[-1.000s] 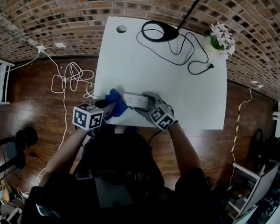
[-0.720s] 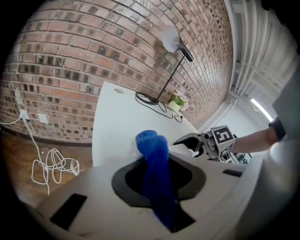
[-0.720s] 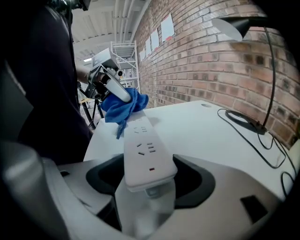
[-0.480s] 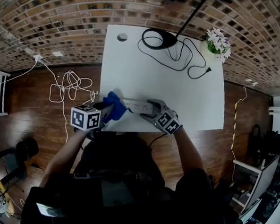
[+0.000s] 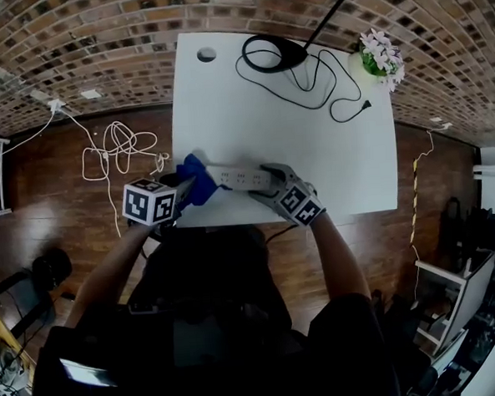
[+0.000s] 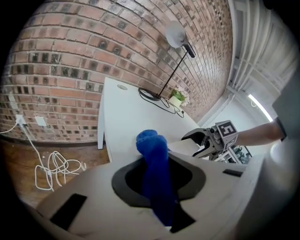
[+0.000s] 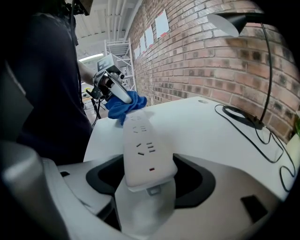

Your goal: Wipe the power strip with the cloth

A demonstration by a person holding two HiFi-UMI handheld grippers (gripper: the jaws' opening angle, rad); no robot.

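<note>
My power strip (image 5: 240, 178) is a long white bar with socket slots on its upper face and a small red mark near one end. It runs left to right across the middle of the head view, along the near edge of the white table (image 5: 328, 146). Its right end is clamped between the jaws of my right gripper (image 5: 265, 182). My cloth (image 5: 194, 178) is bright blue and bunched. My left gripper (image 5: 183, 191) pinches it, and its loose wad touches the strip's left end.

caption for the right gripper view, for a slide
Right gripper clamps the white power strip while the left gripper holds the blue cloth at its far end.
</note>
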